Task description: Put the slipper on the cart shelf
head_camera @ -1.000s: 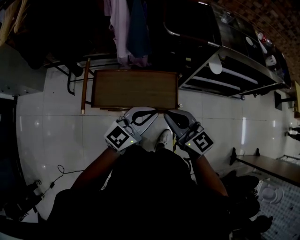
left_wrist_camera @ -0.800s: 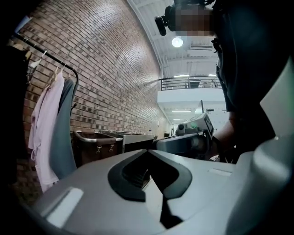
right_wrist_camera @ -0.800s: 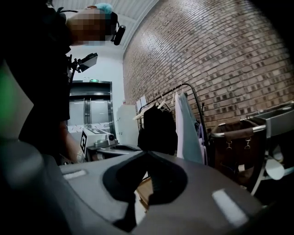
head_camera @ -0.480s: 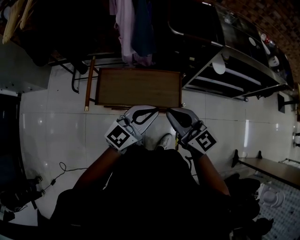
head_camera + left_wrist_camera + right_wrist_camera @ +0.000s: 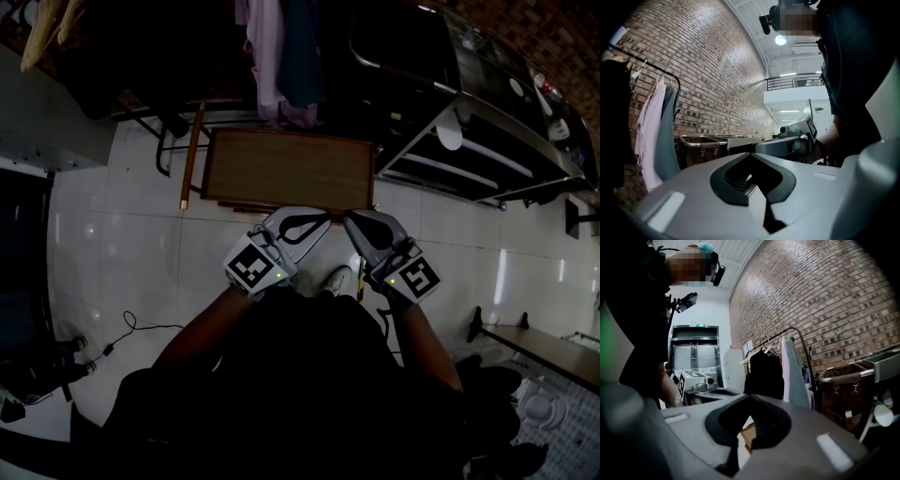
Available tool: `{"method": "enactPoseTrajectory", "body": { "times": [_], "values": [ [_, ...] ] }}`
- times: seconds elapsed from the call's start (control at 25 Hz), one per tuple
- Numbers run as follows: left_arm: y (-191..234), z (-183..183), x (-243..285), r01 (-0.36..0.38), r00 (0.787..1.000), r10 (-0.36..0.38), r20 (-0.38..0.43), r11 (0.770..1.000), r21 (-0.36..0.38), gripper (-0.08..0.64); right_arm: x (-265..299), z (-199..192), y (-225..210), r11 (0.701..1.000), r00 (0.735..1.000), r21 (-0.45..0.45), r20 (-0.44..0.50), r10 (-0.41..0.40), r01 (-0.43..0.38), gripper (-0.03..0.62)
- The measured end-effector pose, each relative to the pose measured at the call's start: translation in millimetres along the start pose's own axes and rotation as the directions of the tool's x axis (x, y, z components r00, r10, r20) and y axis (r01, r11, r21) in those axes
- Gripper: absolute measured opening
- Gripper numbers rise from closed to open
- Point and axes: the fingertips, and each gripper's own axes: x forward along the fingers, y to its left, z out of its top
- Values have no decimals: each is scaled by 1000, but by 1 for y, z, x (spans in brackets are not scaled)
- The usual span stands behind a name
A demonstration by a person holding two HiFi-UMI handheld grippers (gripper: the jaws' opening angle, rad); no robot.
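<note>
My left gripper point(image 5: 325, 218) and right gripper point(image 5: 348, 218) are held close in front of the person's body, tips pointing at each other. Both are shut with nothing between the jaws. The left gripper view shows its jaws point(image 5: 751, 154) met, and the right gripper view shows the same point(image 5: 750, 397). The metal cart point(image 5: 487, 178) with its shelves stands ahead to the right. A white oval thing point(image 5: 450, 134) lies on its shelf; I cannot tell if it is the slipper. It also shows in the right gripper view point(image 5: 883, 414). A white shoe point(image 5: 336, 279) on the person's foot shows below the grippers.
A low wooden table point(image 5: 291, 172) stands just ahead on the white tiled floor. Behind it a clothes rack holds pink and teal garments point(image 5: 281, 56). A brown bin point(image 5: 701, 149) stands by the brick wall. A cable point(image 5: 141, 328) lies at the left, a bench point(image 5: 544, 345) at the right.
The head view has shifted, so the table and cart sit a little further right and lower in frame. Both grippers keep the same shut, tip-to-tip pose.
</note>
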Motion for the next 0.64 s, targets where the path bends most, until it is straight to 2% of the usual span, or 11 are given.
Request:
{"method": "enactPoseTrajectory", "body": {
  "times": [0.12, 0.32, 0.64],
  "values": [
    [-2, -5, 4, 6, 1000, -7, 25, 1000, 23, 1, -3, -1, -1, 1000, 1000, -8, -7, -8, 8, 2],
    [-1, -6, -3, 18, 1000, -18, 14, 1000, 6, 2, 3, -6, 1, 1000, 1000, -6, -10, -14, 14, 2],
    [0, -8, -6, 22, 1000, -23, 4, 1000, 19, 0, 6, -12, 4, 1000, 1000, -5, -21, -6, 6, 2]
  ]
}}
